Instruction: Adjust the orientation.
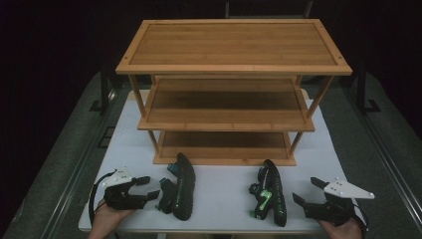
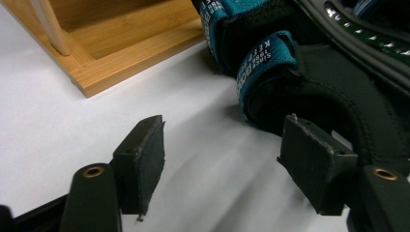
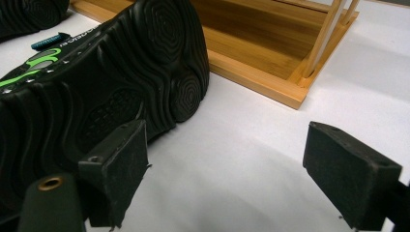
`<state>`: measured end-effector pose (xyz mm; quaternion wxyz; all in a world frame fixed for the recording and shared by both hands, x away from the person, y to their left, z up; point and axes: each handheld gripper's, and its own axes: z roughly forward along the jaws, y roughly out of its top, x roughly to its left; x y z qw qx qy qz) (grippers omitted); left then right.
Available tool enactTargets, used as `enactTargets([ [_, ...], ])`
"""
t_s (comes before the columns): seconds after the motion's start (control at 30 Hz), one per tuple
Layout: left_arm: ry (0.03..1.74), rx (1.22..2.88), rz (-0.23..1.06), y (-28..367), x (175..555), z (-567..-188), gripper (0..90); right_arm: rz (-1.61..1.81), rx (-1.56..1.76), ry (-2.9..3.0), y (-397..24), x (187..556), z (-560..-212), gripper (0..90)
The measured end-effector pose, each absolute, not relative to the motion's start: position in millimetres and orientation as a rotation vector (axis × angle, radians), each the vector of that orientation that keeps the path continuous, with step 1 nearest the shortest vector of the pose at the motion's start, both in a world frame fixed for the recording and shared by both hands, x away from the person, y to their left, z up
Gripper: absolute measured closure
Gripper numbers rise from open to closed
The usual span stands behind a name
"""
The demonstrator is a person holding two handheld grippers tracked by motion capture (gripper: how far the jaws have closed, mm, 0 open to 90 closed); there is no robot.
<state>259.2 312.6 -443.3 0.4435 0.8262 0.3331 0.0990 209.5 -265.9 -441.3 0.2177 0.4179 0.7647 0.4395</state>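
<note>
left gripper (image 1: 148,187) jaws apart, nothing between them, teal-strap shoe (image 1: 178,187) on its side just right of it, right gripper (image 1: 307,190) jaws wide apart, green-marked shoe (image 1: 268,194) just left, wooden rack (image 1: 234,69) behind

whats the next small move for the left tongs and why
Probably ease the left tongs forward onto the strapped heel of the left sandal, then close. The jaws stand apart with nothing between them, one pad just short of the teal strap. The sandal lies on its side on the white table, in front of the bamboo rack.
</note>
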Motion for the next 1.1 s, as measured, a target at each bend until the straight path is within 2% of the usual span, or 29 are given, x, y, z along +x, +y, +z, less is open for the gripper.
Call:
enactTargets([
  [0.07,0.824,2.062,0.242,311,260,-444,33.2,1.216,1.157,2.119,-266,210,-441,15.6],
  [0.23,0.807,2.074,0.201,304,263,-445,41.4,1.219,1.159,2.118,-266,209,-441,15.6],
  [0.53,0.809,2.110,0.165,291,267,-447,50.8,1.217,1.154,2.113,-266,208,-440,15.6],
  [0.77,0.782,2.101,0.160,283,268,-443,64.1,1.218,1.156,2.108,-268,208,-440,15.6],
  [1.1,0.786,2.077,0.151,281,267,-439,65.3,1.216,1.159,2.111,-268,208,-441,15.6],
])
